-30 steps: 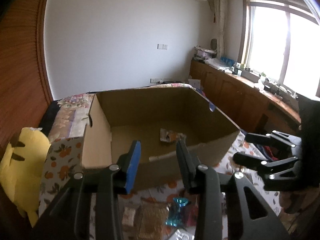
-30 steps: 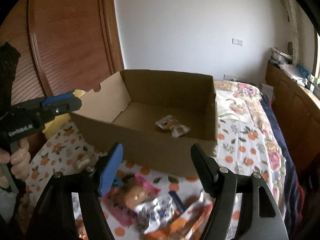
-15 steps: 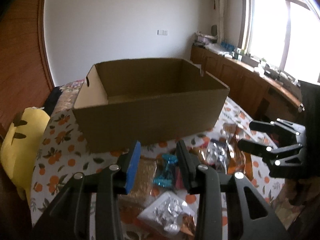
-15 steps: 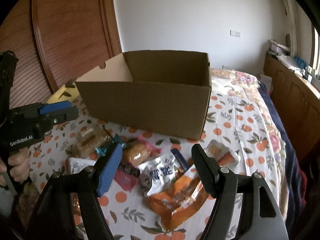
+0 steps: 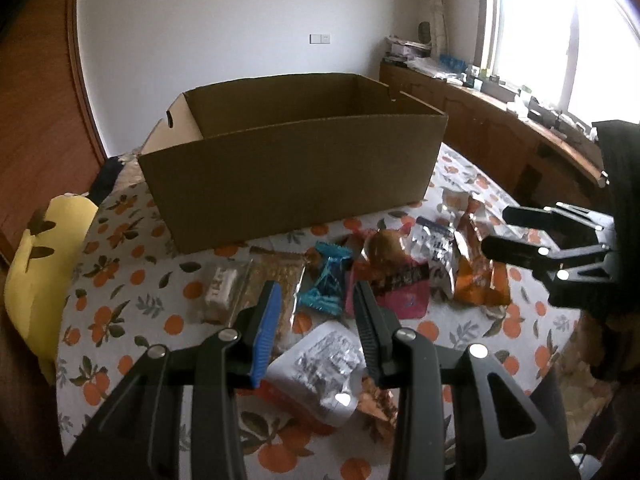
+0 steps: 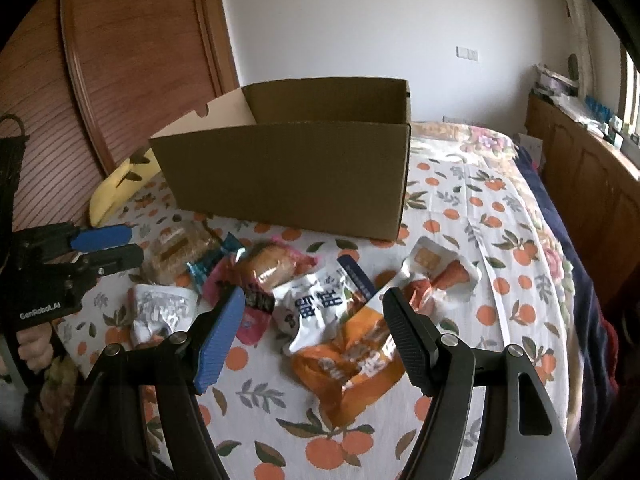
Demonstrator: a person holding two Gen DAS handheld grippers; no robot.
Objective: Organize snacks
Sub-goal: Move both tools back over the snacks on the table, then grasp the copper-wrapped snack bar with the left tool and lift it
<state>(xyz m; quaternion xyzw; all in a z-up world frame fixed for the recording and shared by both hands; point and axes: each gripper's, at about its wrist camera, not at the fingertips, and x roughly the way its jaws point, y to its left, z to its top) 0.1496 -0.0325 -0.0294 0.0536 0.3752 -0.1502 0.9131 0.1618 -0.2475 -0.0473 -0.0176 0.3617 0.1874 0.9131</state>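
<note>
Both grippers have dropped lower since a second ago: the cardboard box [image 5: 292, 168], whose floor and a lone packet inside were then in sight, now shows only its outer wall and rim, and the pile of snacks fills the foreground. The left gripper [image 5: 316, 320] hangs above the orange-print cloth [image 5: 120, 312] with its fingers apart and nothing between them. Just ahead of its tips lie a teal twisted wrapper [image 5: 326, 280] and a tan cracker bar [image 5: 280, 280], with a small pale packet [image 5: 219, 285] off to the blue finger's side. Under the tips, closer in, sits a silver crinkled packet [image 5: 324, 364].

The right gripper [image 6: 314, 336] hovers with its fingers spread wide and empty. Between and just below the tips lie a white pouch with blue print [image 6: 320, 304] and an orange bag [image 6: 352, 356], the two overlapping. Beyond the blue finger a bun in a pink wrapper [image 6: 272, 268] rests, and beyond the black finger a clear pack with a sausage [image 6: 444, 272]. The box stands farther ahead of both tools, past the snacks, upright and open at the top. A yellow plush toy [image 6: 116, 184] lies beside the box, toward the left gripper.
</note>
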